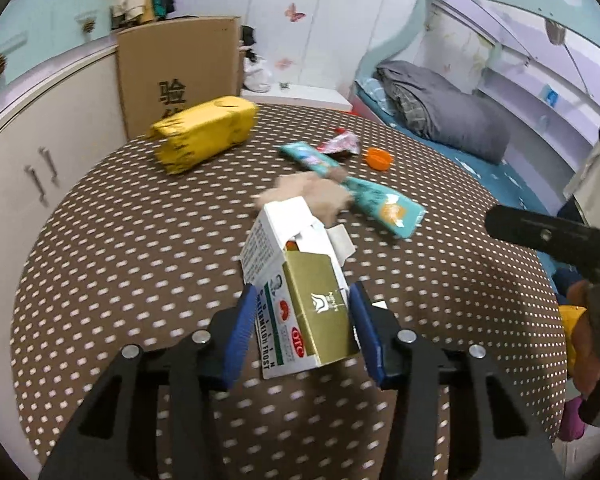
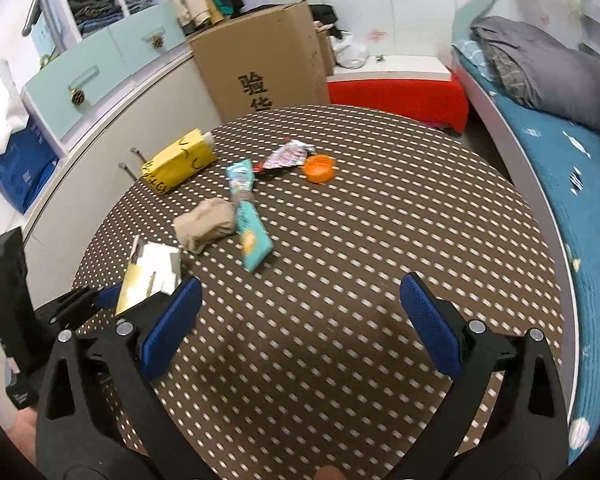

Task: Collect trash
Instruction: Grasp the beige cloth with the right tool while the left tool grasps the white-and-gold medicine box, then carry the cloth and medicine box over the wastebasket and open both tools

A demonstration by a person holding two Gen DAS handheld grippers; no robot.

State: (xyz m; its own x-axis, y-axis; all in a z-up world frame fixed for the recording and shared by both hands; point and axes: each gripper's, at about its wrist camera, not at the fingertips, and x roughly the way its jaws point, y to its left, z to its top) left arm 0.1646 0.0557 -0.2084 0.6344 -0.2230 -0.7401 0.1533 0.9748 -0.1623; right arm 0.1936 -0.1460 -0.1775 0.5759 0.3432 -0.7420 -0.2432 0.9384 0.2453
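Note:
My left gripper [image 1: 304, 328] is shut on an opened white and gold medicine box [image 1: 300, 288], held just above the brown dotted table [image 1: 140, 260]. The box also shows in the right wrist view [image 2: 148, 276], at the left. My right gripper [image 2: 300, 320] is open and empty above the table's near part. Further off lie a crumpled tan paper wad [image 2: 206, 229], a teal snack wrapper [image 2: 248, 220], a red foil wrapper [image 2: 286, 158], an orange cap [image 2: 319, 169] and a yellow tissue pack [image 2: 178, 165].
A large cardboard box [image 2: 264, 64] stands behind the table. Cabinets with drawers [image 2: 100, 68] run along the left. A bed with a blue sheet and grey blanket [image 2: 540, 80] lies to the right. A red-covered low bench [image 2: 396, 98] stands at the back.

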